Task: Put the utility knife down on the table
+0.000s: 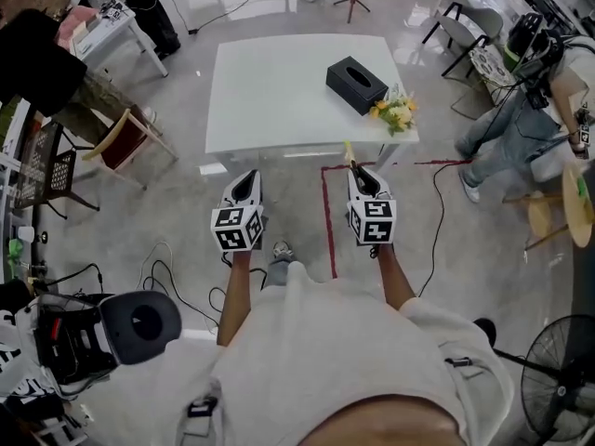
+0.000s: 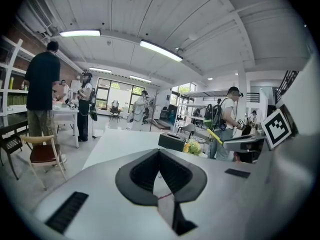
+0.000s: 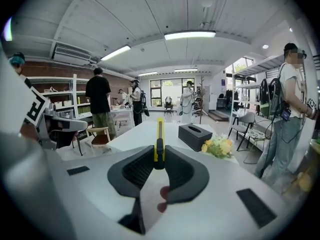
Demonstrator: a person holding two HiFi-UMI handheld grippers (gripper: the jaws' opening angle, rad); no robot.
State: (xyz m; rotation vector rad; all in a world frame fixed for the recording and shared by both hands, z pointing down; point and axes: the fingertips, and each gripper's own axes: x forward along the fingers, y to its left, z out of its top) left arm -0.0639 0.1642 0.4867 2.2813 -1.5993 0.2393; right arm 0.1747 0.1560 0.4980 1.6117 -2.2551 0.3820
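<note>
Right tool (image 3: pixel 159 160) pinches the yellow utility knife (image 3: pixel 159 134), which juts forward beyond its jaws.

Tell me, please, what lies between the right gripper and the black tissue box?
Only the utility knife in the right gripper, then bare table up to the tissue box; flowers sit aside. The head view shows this.

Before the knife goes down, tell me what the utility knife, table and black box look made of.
Utility knife: yellow plastic casing, probably, with a dark slider. Table: smooth white top, laminate or painted; faint sheen. Black box: matte black, plastic or leatherette; unclear.
</note>
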